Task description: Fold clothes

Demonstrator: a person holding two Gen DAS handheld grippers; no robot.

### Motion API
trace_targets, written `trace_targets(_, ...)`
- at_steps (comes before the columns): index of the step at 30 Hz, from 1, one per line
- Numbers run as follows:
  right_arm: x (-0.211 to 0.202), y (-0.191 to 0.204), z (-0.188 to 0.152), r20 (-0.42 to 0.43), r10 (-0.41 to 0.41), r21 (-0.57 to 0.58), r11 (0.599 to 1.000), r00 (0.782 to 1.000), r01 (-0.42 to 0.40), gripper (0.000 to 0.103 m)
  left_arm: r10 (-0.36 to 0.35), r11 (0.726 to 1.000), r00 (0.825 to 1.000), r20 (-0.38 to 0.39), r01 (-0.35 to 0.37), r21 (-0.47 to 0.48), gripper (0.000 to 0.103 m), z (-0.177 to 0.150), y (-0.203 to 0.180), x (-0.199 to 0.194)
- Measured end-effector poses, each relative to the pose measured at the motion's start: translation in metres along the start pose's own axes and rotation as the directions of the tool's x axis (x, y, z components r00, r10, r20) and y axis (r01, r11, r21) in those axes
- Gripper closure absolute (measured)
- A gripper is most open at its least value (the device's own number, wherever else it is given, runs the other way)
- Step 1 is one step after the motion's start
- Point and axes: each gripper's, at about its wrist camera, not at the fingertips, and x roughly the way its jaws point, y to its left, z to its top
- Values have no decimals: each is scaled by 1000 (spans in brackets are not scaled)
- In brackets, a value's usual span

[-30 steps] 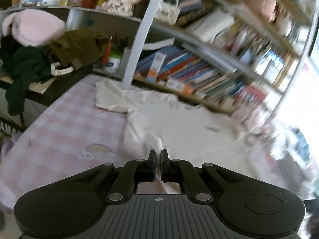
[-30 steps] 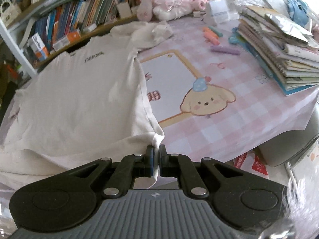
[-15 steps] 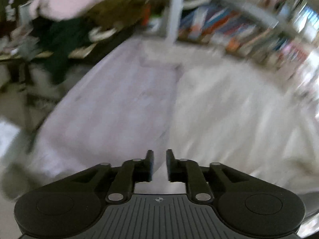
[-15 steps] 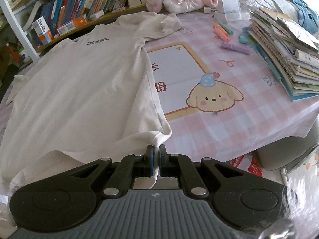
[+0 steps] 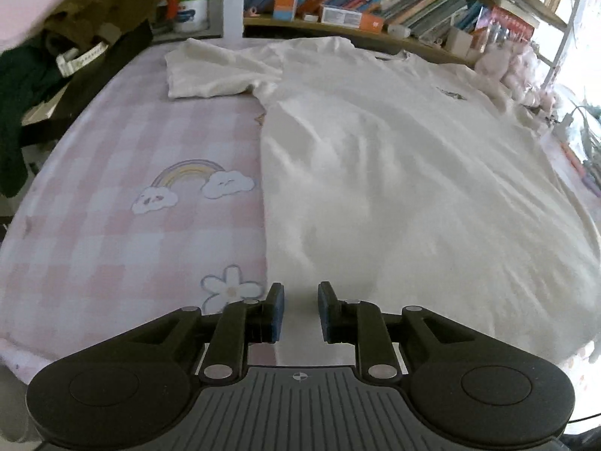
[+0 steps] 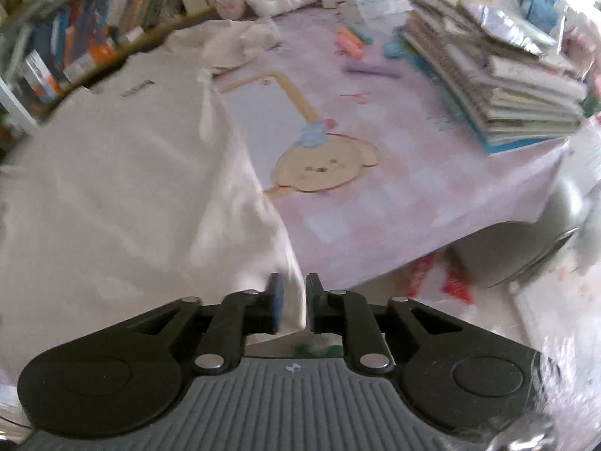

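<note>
Cream cotton T-shirt (image 5: 394,173) lies flat; left gripper (image 5: 299,310) spread empty, right gripper (image 6: 292,302) opening off the hem; next, a sleeve fold.

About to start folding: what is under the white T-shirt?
The white T-shirt lies spread on a pink checked cloth printed with a rainbow, clouds and a flower; on its other side a puppy print shows. Whatever the cloth carries beneath the shirt is covered.

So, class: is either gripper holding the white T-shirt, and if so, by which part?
Nothing is held. The left gripper stands open over the T-shirt's hem. The right gripper is opening; the bottom corner lies between its jaws, unpinched.
</note>
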Motion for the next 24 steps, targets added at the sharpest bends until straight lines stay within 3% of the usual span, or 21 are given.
trace_targets(8, 16, 37, 8, 15, 50, -125, 991, 999, -48, 66, 18, 999, 1000, 25, -17, -39, 81, -1, 7, -4)
trace_targets(14, 54, 42, 17, 13, -51, -188, 981, 999, 52, 66, 9, 997, 999, 45, -5, -75, 78, 11, 11, 3)
trace_targets(18, 65, 35, 17, -5, -39, -151, 988, 999, 38, 69, 3, 996, 999, 44, 1, -94, 78, 17, 12, 13)
trace_targets(19, 65, 34, 17, -5, -33, -142, 989, 999, 32, 70, 3, 995, 999, 45, 2, -98, 83, 18, 13, 15)
trace_targets(20, 64, 34, 16, -11, -23, -135, 991, 1000, 21, 80, 3, 995, 999, 47, 2, -102, 96, 19, 13, 16)
trace_targets(21, 63, 34, 16, -20, -9, -129, 992, 1000, 6, 91, 2, 994, 999, 48, 3, -106, 103, 20, 14, 17)
trace_targets(24, 60, 35, 13, -50, 45, -103, 993, 998, -50, 97, 23, 990, 997, 67, -13, -140, 103, 22, 21, 19)
